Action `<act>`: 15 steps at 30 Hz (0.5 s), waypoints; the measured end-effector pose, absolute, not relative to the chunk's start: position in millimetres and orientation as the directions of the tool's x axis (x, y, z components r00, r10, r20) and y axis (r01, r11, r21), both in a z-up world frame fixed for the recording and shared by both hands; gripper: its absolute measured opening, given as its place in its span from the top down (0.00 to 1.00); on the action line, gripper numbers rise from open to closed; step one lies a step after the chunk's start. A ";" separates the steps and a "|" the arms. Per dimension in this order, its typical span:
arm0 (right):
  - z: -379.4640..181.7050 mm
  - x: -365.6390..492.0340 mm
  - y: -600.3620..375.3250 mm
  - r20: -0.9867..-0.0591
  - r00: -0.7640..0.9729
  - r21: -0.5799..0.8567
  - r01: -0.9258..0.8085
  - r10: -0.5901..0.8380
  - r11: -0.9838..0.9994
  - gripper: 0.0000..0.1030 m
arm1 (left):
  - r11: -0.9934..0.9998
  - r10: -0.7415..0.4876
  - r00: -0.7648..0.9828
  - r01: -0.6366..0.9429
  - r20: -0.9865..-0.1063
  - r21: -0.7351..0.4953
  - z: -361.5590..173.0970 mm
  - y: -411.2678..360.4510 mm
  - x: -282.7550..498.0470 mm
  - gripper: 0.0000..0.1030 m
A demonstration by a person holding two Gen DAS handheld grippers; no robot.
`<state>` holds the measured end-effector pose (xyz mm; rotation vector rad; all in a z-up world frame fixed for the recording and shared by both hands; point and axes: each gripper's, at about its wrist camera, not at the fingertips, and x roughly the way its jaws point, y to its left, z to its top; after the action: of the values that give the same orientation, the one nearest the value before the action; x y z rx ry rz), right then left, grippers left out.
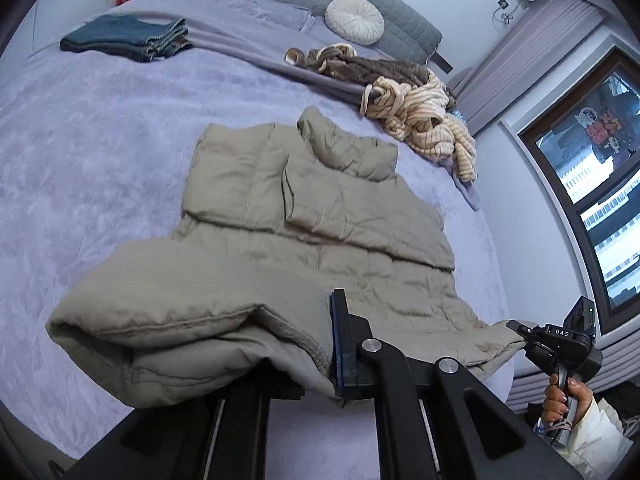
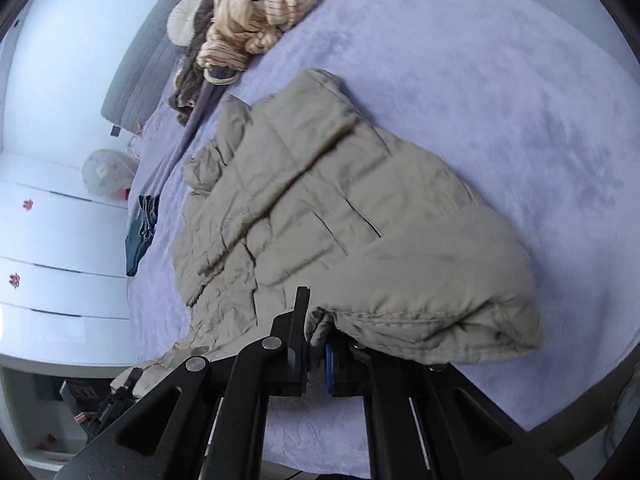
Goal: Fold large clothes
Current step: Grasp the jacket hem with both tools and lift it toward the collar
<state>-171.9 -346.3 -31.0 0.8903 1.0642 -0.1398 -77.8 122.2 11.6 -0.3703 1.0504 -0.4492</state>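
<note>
A beige quilted puffer jacket (image 1: pixel 304 208) lies on the lavender bed (image 1: pixel 100 128), collar toward the headboard, sleeves folded across its body. My left gripper (image 1: pixel 320 344) is shut on the jacket's bottom hem, which is lifted and doubled over near the bed's foot. My right gripper (image 2: pixel 316 344) is shut on the other hem corner of the jacket (image 2: pixel 320 200). In the left wrist view the right gripper (image 1: pixel 516 330) shows at the far right, clamped on the hem corner.
Folded blue jeans (image 1: pixel 128 38) lie at the far left of the bed. A heap of striped cream and brown clothes (image 1: pixel 416 100) sits by the grey headboard, next to a round white cushion (image 1: pixel 354 20). A window (image 1: pixel 592 184) is at the right. White drawers (image 2: pixel 60 248) stand beside the bed.
</note>
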 end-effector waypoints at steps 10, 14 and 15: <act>27.7 -42.1 -359.7 -0.766 0.566 0.527 0.279 0.306 0.803 0.94 | 0.899 -0.412 0.564 0.122 -0.716 -0.421 55.6 94.6 4.0 0.90; 24.4 16.6 -365.4 -0.769 0.566 0.506 0.254 0.298 0.824 0.94 | 0.913 -0.372 0.578 0.087 -0.726 -0.398 49.7 78.9 53.7 0.90; 20.4 30.5 -367.1 -0.772 0.561 0.506 0.257 0.299 0.823 0.94 | 0.915 -0.367 0.573 0.080 -0.733 -0.395 45.5 76.5 68.4 0.90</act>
<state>30.5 -367.1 20.4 0.6301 0.9929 0.0267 68.4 76.5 45.5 -0.3376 0.9274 -0.2677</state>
